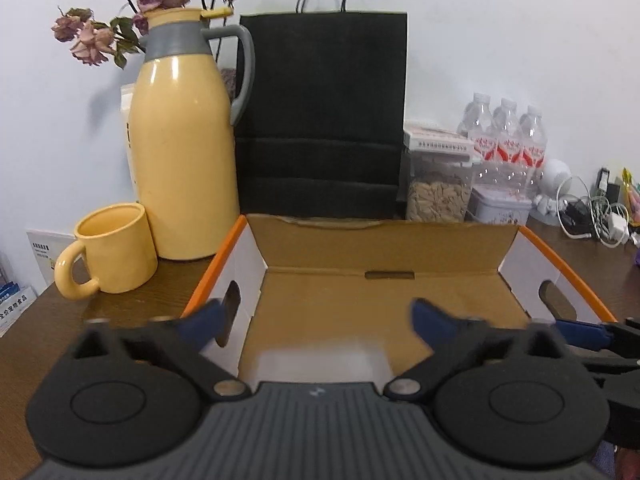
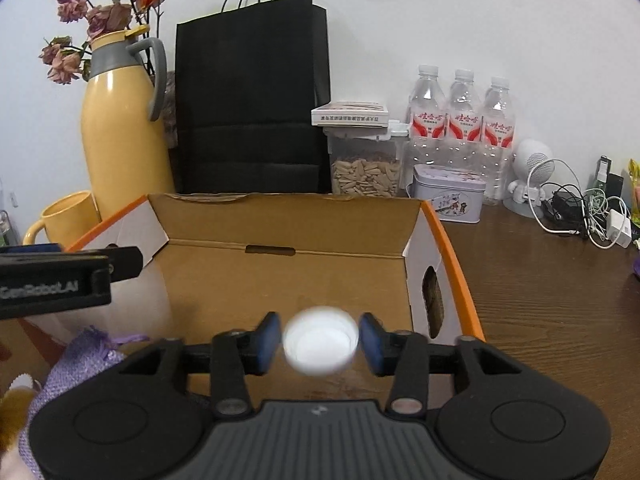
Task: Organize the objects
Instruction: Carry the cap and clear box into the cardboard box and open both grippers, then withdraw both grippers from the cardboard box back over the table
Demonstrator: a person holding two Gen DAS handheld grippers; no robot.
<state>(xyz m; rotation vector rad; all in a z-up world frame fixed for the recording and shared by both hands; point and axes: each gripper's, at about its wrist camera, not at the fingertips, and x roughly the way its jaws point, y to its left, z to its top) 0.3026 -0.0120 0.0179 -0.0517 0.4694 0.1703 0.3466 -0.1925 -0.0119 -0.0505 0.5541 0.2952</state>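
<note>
Cardboard fills the middle of both views: an open box [image 1: 384,308] with orange edges and white side walls sits on the brown table [image 2: 560,300], its flaps turned up so the bare floor is free to receive things. From the task, I judge it to be the place where loose items get gathered.

Low in the centre of the right wrist view, the right gripper [image 2: 320,345] has its blue pads on either side of a small white cup [image 2: 320,346], mouth toward the camera. The pads sit just beside the rim; the cup is blurred, so whether they press on it or have a sliver of gap I cannot tell. The cup hangs over the near part of the box floor, which suits a drop into the box.

The left gripper [image 1: 318,318], at the bottom of its own view, stands wide apart with nothing between the fingers, aimed into the box from the near side. Its body also shows at the left edge of the right wrist view. It looks parked out of the way, ready for another item.

At lower left of the right wrist view lies a purple cloth [image 2: 76,364], possibly another thing to sort.

Along the wall, at the top of both views, stand a yellow jug [image 1: 180,152] holding dried flowers, a mug [image 1: 116,254], a black bag [image 1: 320,116] and bottles [image 2: 460,120], all behind the box.
</note>
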